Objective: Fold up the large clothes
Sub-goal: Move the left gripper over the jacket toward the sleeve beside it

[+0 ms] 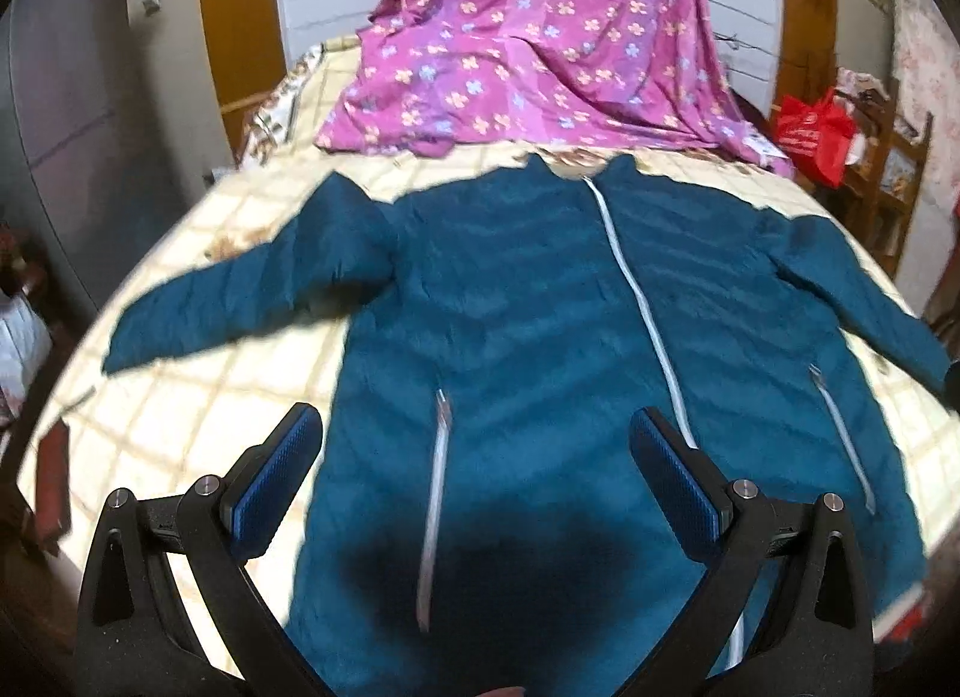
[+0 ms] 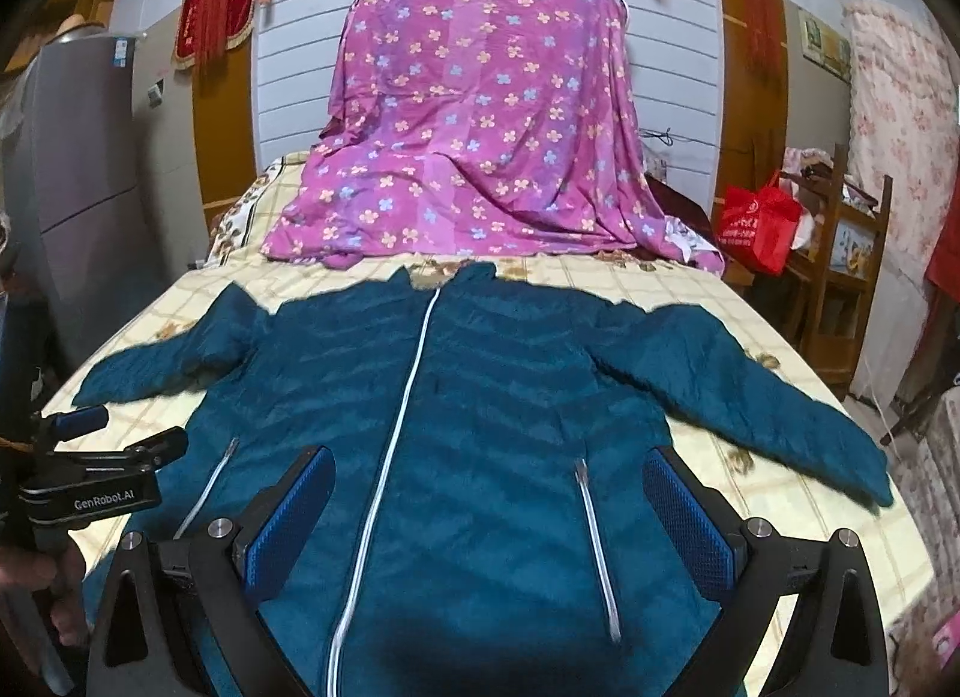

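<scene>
A teal quilted jacket (image 1: 540,301) lies flat, front up, on the bed, with a white centre zip and two pocket zips, both sleeves spread out. It also shows in the right wrist view (image 2: 480,397). My left gripper (image 1: 477,439) is open and empty above the jacket's lower left part. My right gripper (image 2: 489,487) is open and empty above the lower right part. The left gripper also shows at the left edge of the right wrist view (image 2: 120,433).
A cream checked bedsheet (image 2: 750,457) covers the bed. A purple flowered cloth (image 2: 480,126) drapes over a tall pile at the bed's head. A red bag (image 2: 759,223) and wooden shelves stand at the right. A grey fridge (image 2: 78,168) stands at the left.
</scene>
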`<act>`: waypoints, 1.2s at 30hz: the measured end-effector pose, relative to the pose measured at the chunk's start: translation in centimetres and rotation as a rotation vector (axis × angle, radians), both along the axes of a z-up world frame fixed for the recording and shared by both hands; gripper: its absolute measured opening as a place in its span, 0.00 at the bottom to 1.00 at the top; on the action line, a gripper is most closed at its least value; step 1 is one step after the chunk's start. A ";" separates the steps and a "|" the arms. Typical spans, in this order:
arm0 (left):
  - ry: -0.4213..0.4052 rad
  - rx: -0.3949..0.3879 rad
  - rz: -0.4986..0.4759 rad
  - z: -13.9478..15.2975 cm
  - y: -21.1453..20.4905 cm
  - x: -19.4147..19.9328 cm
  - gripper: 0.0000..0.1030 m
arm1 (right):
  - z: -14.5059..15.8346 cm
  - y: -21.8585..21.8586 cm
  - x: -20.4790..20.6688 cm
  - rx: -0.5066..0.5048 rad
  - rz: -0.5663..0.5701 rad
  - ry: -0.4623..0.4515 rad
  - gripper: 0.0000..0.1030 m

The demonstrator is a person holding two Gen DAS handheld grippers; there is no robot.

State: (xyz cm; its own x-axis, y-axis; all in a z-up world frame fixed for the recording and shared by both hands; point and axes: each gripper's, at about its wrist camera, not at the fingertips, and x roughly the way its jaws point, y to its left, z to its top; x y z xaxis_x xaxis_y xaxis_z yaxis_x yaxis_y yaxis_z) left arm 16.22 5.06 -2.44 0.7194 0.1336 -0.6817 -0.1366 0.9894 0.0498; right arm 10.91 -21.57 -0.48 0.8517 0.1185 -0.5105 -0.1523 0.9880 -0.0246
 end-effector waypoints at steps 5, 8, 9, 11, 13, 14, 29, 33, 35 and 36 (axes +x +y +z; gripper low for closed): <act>0.013 -0.027 0.048 -1.5 0.7 4.9 1.00 | -0.8 0.8 5.0 0.010 -0.032 -0.035 0.99; 0.022 -0.054 0.077 -3.4 1.2 6.6 1.00 | -2.5 0.7 7.1 0.023 -0.042 -0.090 0.99; 0.022 -0.059 0.081 -3.9 1.3 6.8 1.00 | -3.6 0.3 7.2 0.033 -0.046 -0.122 0.99; 0.034 -0.070 0.094 -5.3 1.7 7.6 1.00 | -5.3 0.1 7.6 0.011 -0.078 -0.112 0.99; 0.072 -0.085 0.094 -6.3 1.7 8.2 1.00 | -6.4 0.2 9.2 0.002 -0.089 -0.004 0.99; 0.102 -0.099 0.084 -6.7 1.6 8.7 1.00 | -6.6 0.1 9.7 0.015 -0.079 0.009 0.99; 0.121 -0.084 0.032 -7.2 0.5 8.9 1.00 | -8.2 2.9 9.9 -0.065 -0.026 -0.007 0.99; 0.119 -0.098 0.022 -7.1 0.6 8.9 1.00 | -8.4 3.0 9.7 -0.068 -0.024 -0.014 0.99; 0.122 -0.106 0.012 -7.2 0.6 8.9 1.00 | -8.5 2.7 9.7 -0.055 -0.030 -0.013 0.99; 0.125 -0.110 0.006 -7.2 0.6 9.0 1.00 | -8.4 2.6 9.7 -0.051 -0.033 -0.012 0.99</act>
